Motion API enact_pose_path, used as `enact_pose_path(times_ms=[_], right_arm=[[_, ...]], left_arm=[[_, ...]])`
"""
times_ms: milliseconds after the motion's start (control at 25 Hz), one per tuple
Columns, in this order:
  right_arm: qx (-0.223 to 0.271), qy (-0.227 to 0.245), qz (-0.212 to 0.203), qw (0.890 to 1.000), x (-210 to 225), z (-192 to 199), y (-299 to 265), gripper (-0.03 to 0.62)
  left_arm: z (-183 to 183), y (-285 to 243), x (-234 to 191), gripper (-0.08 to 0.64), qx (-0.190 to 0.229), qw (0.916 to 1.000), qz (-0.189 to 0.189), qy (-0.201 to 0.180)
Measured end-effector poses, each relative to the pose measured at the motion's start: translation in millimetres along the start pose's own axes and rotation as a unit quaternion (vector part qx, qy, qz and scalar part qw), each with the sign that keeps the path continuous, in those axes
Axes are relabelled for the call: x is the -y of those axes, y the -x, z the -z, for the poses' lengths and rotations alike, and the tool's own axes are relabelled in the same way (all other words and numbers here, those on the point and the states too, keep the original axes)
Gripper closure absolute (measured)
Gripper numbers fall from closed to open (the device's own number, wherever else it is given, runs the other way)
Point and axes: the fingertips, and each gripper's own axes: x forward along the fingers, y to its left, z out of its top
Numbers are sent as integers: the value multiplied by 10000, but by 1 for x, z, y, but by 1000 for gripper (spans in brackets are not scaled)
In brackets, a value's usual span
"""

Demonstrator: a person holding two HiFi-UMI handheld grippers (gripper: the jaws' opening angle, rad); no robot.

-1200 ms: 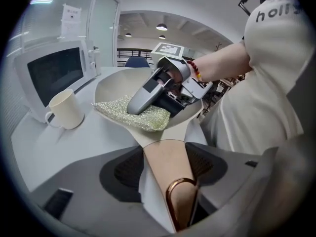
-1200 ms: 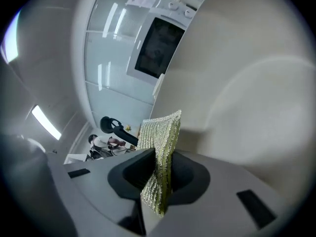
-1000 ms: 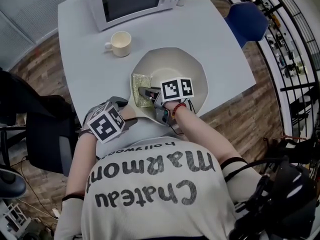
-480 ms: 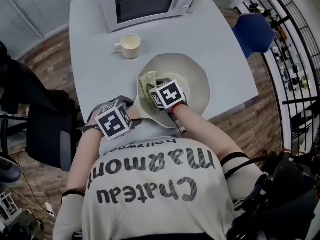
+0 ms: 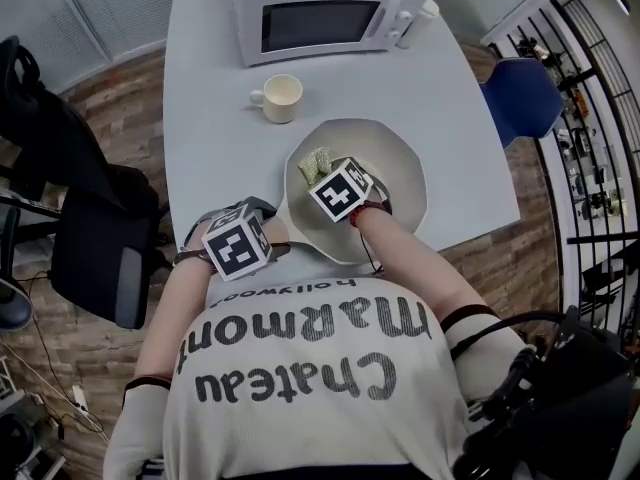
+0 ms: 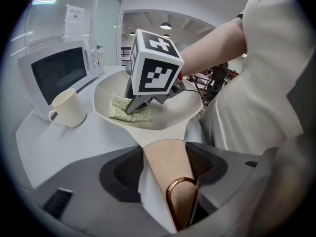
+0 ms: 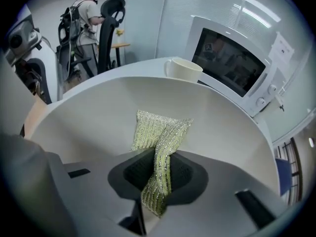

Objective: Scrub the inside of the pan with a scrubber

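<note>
The right gripper (image 7: 157, 177), jaws clamped on the mesh scrubber (image 7: 160, 132), has dragged it farther up the cream pan's (image 5: 400, 183) left wall, while the left gripper (image 6: 165, 168) clamps the pan handle (image 6: 167, 154); scrubbing seems under way, the right side likely remaining.

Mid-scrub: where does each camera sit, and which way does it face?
Head view: on the person's head, looking steeply down at table, pan, mug and microwave; shows the person's arms and shirt.
Left gripper view: on the left tongs, looking along the pan handle they clamp toward the bowl; shows right arm, shirt.
Right gripper view: on the right tongs, looking into the pan at the scrubber they pinch; shows no body.
Shared: both gripper views show pan, scrubber, mug, microwave.
</note>
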Motion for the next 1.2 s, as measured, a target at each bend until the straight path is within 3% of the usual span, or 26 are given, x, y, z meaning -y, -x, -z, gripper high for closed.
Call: enact_pose_path(times_ms=[560, 800, 1040, 1200], right_arm=[[-939, 209, 1127, 9890, 85, 46, -3, 535], [-1211, 703, 1573, 9776, 103, 59, -2, 541], [-1157, 927, 1836, 9718, 108, 61, 1, 540], [-1231, 1405, 1994, 9620, 114, 64, 3, 540]], left_arm=[[-4, 1, 2, 281, -194, 9995, -196, 128], [-4, 2, 1, 285, -132, 9995, -141, 262], [-4, 2, 5, 285, -81, 9993, -119, 331], [-5, 3, 4, 291, -36, 9992, -199, 334]])
